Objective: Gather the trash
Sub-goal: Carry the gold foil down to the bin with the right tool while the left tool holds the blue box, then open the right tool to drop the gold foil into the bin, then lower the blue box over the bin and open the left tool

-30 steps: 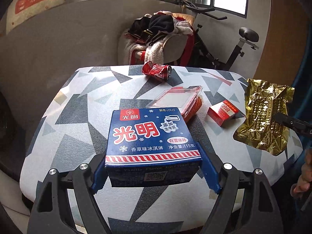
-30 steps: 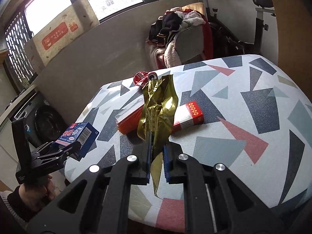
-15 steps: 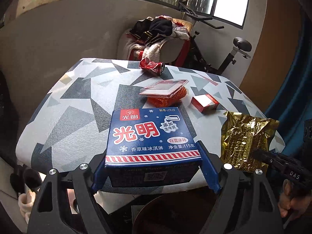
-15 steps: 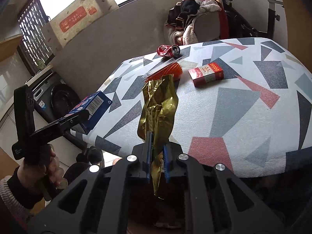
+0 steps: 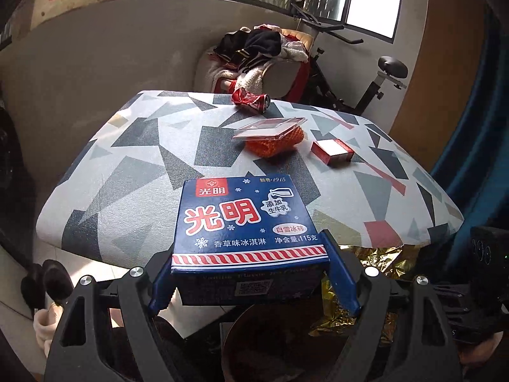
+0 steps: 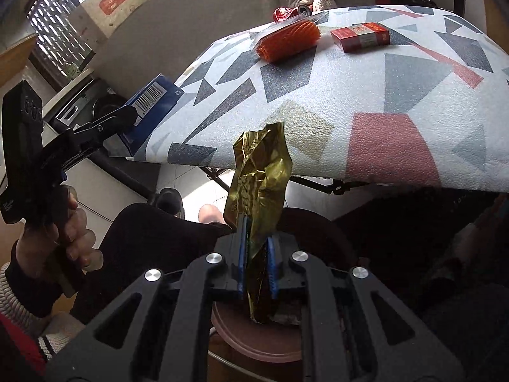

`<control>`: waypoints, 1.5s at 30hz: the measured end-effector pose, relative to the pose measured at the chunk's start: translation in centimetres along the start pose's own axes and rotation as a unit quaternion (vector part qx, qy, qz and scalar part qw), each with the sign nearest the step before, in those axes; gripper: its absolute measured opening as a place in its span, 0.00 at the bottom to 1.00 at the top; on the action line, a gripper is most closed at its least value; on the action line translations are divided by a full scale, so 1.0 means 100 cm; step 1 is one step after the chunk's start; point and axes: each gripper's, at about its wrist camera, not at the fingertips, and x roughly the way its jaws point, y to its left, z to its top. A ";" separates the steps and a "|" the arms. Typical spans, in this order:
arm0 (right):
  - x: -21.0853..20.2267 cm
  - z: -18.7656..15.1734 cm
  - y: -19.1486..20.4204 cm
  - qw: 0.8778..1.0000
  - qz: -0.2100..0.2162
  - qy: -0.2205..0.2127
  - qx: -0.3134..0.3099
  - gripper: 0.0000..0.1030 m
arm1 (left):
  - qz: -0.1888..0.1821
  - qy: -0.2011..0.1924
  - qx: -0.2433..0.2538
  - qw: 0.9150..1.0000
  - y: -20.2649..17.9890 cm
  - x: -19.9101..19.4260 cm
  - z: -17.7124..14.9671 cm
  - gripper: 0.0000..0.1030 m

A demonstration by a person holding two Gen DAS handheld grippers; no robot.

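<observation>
My left gripper (image 5: 254, 273) is shut on a blue ice-cream box (image 5: 248, 222) and holds it level just off the table's near edge. In the right wrist view the same box (image 6: 149, 102) shows at the left, above the person's hand. My right gripper (image 6: 257, 251) is shut on a crumpled gold foil wrapper (image 6: 259, 175), held upright below the table edge over a brown round bin (image 6: 254, 337). That wrapper (image 5: 378, 261) also peeks out right of the box, with the bin (image 5: 273, 343) beneath.
On the patterned table (image 5: 133, 172) lie a crushed red can (image 5: 251, 100), a clear lid over orange netting (image 5: 273, 135) and a small red carton (image 5: 332, 152). Behind stand a clothes-piled chair (image 5: 264, 51) and an exercise bike (image 5: 375, 79). The person's knee (image 6: 152, 232) is below left.
Both grippers drew back from above the table to past its near edge. The gold wrapper dropped below table level over the bin, and the box now hangs at the edge.
</observation>
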 end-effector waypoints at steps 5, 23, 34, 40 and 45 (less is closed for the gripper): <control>0.006 -0.003 0.003 1.000 -0.008 0.017 -0.006 0.24 | -0.005 -0.002 0.004 1.000 -0.001 -0.003 -0.006 0.76; -0.013 0.019 0.001 0.969 -0.151 -0.088 -0.175 0.94 | -0.079 -0.008 0.082 0.993 -0.005 0.004 -0.041 0.76; -0.008 0.021 -0.017 0.965 -0.196 -0.107 -0.139 0.94 | -0.096 0.021 0.111 0.989 -0.021 0.020 -0.054 0.76; -0.010 0.021 -0.020 0.966 -0.195 -0.109 -0.131 0.94 | -0.096 0.024 0.120 0.988 -0.024 0.022 -0.056 0.77; -0.010 0.020 -0.019 0.966 -0.196 -0.108 -0.133 0.94 | -0.103 0.025 0.123 0.987 -0.026 0.023 -0.056 0.77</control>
